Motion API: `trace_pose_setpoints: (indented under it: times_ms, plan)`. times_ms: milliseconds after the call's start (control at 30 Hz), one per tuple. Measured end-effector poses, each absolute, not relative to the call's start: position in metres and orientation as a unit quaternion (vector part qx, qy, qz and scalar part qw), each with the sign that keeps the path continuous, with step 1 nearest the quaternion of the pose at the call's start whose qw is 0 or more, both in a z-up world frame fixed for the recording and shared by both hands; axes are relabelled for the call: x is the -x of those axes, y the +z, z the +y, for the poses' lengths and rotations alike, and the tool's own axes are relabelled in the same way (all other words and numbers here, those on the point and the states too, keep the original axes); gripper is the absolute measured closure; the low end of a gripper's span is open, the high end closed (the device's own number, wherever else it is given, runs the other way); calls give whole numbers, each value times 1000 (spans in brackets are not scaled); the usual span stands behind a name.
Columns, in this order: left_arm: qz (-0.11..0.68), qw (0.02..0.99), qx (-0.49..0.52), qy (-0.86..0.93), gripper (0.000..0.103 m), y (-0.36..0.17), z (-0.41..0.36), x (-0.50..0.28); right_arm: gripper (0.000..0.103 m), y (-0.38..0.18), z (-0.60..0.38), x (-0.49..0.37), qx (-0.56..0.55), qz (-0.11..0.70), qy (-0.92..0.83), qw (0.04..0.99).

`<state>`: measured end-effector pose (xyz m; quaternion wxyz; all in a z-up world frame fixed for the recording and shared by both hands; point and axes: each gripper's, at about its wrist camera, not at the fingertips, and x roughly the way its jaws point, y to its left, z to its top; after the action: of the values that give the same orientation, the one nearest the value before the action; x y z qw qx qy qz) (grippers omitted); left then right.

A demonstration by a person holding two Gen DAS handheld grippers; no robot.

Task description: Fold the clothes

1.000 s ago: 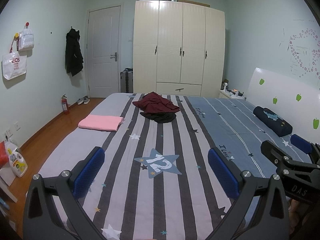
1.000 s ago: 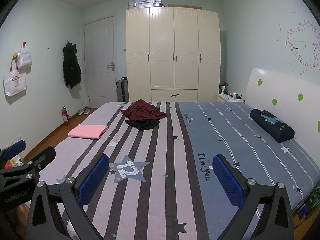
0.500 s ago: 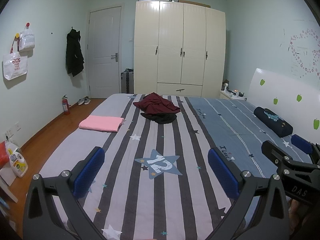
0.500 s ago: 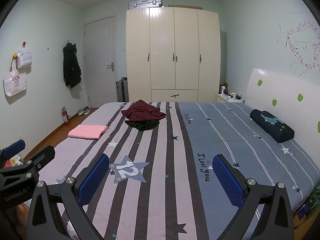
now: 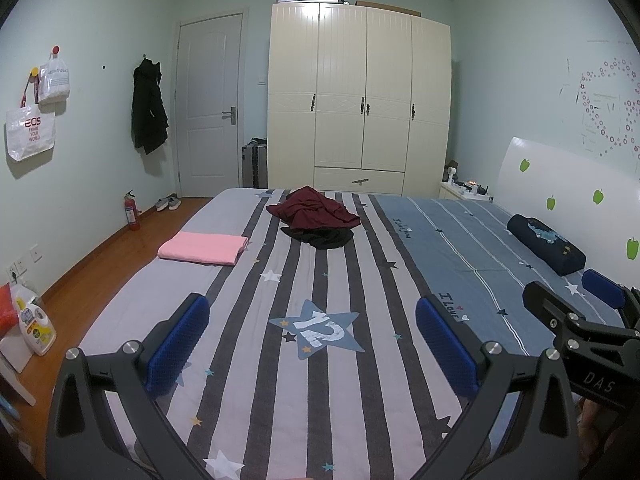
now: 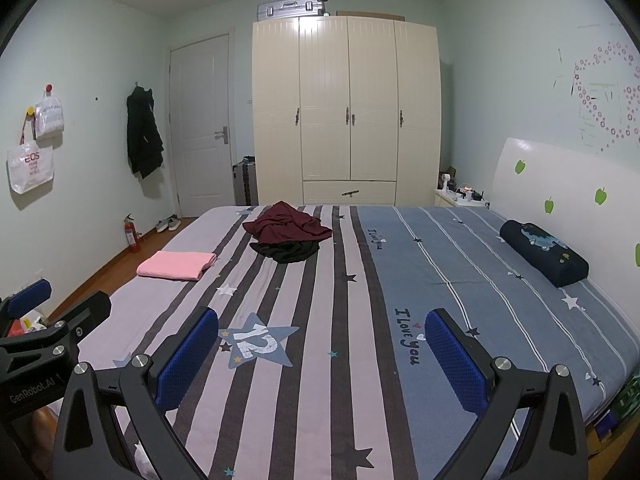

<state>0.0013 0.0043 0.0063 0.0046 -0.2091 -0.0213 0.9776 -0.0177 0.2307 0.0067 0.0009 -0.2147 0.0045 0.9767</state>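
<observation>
Left wrist view: the left gripper point(image 5: 312, 338) hangs over the near end of the bed point(image 5: 248, 400), its blue pads point(image 5: 178, 344) spread wide with nothing between them. Straight ahead, well beyond the fingertips, a maroon garment point(image 5: 314, 210) lies crumpled on top of a black garment point(image 5: 320, 237). A folded pink cloth point(image 5: 203, 247) rests ahead and to the left, near the bed's left edge. A dark pillow point(image 5: 546, 243) lies far to the right by the headboard. The right gripper point(image 5: 592, 320) shows at the right edge.

Right wrist view: the right gripper point(image 6: 322, 356) also stands wide apart and empty above the striped cover. The maroon garment point(image 6: 286, 224) and black garment point(image 6: 286, 251) lie ahead, slightly left of centre and far from the pads. The pink cloth point(image 6: 176, 265) lies further left, and the pillow point(image 6: 544, 252) to the right. The left gripper point(image 6: 48, 320) shows at the left edge.
</observation>
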Motion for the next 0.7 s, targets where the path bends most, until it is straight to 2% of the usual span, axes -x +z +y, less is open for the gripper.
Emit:
trace_pose_setpoints:
  times_ms: [700]
  plan:
    - [-19, 7, 209, 978, 1, 9, 7, 1, 1, 8, 230, 17, 215, 5, 977, 1]
